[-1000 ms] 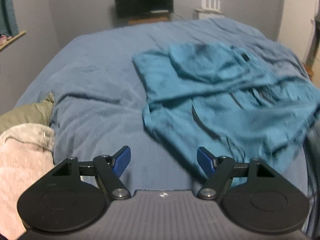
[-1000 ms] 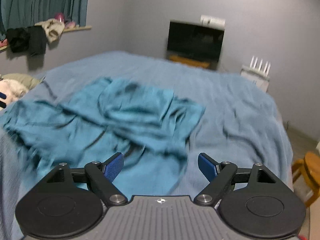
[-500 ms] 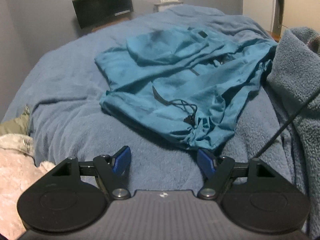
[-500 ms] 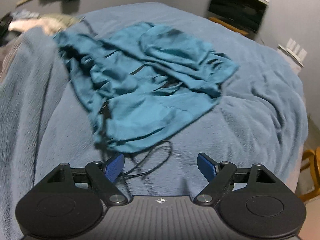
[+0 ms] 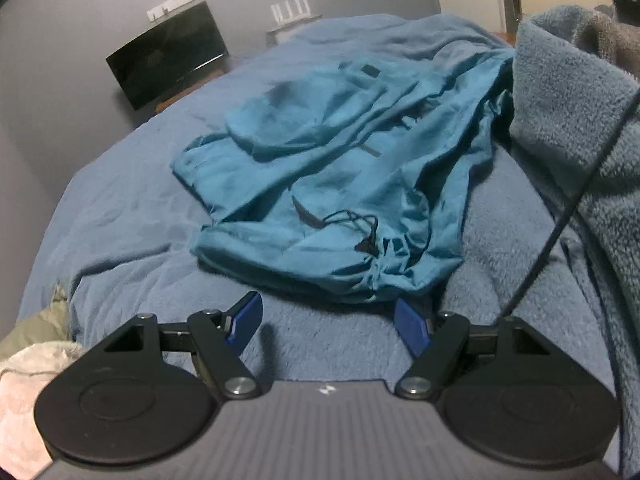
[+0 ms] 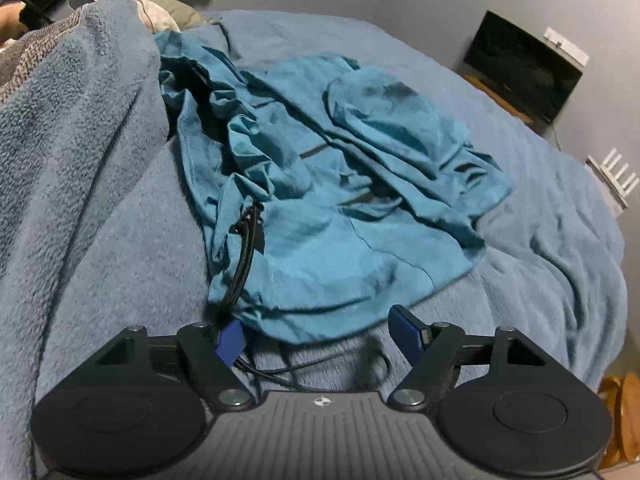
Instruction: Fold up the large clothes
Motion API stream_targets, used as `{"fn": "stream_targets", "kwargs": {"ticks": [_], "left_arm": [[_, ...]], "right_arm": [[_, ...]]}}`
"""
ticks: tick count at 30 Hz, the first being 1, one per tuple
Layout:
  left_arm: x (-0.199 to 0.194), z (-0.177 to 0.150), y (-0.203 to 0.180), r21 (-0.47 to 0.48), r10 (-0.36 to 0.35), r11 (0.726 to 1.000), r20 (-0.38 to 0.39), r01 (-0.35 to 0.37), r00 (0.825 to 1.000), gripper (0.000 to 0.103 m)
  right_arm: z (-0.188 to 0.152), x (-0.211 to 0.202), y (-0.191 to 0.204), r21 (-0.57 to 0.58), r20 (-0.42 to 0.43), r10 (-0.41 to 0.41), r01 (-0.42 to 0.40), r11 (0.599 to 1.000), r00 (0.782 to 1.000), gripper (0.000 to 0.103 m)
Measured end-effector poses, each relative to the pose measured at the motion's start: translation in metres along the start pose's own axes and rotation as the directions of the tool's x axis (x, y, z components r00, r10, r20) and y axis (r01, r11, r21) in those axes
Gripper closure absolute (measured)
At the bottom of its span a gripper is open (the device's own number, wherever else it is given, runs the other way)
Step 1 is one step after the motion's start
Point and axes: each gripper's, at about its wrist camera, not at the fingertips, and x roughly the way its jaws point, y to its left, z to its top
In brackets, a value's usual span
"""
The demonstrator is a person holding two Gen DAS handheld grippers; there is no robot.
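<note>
A crumpled teal hooded jacket of thin fabric (image 5: 332,184) lies bunched on the blue fleece-covered bed (image 5: 120,216), its hem nearest both tools. Over the last second both grippers have come down and in toward that hem, and the views have rolled. The left gripper (image 5: 328,320) hangs just short of the hem with its jaws wide apart and nothing between them. The right gripper (image 6: 316,332) reaches the hem, its jaws closing but still wide, and its blue pads (image 6: 404,328) are not pressing the cloth. A black cord (image 6: 244,252) trails by its left finger. Judging from this, the first grasp at the hem is near; no fold is made yet.
</note>
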Motion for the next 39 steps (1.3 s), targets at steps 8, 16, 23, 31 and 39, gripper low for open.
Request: {"fn": "stream_targets", "kwargs": {"ticks": [8,16,23,31,39], "left_arm": [[0.015,0.020,0.003,0.034,-0.043,0.999,0.100,0.039,0.994,0.031],[0.024,0.035,-0.002,0.331,-0.148,0.933,-0.012,0.144,0.989,0.031],[0.054,0.046,0.013,0.271,-0.314,0.908,-0.067,0.320,0.947,0.072],[0.057,0.051,0.067,-0.081,-0.264,0.956,0.188,0.283,0.946,0.083],[0.085,0.075,0.119,-0.371,-0.075,0.913,0.264,0.173,0.962,0.086]], "right_arm": [[0.009,0.013,-0.014,0.035,0.103,0.073,-0.077,0.996,0.992,0.036],[0.017,0.026,-0.024,0.016,0.110,0.136,-0.138,0.990,0.985,0.038],[0.026,0.043,-0.036,0.097,0.142,0.166,-0.181,0.979,0.976,0.076],[0.039,0.038,-0.088,0.312,0.279,0.064,-0.154,0.938,0.958,0.092],[0.087,0.056,-0.135,0.418,0.346,-0.036,-0.120,0.900,0.938,0.092]]}}
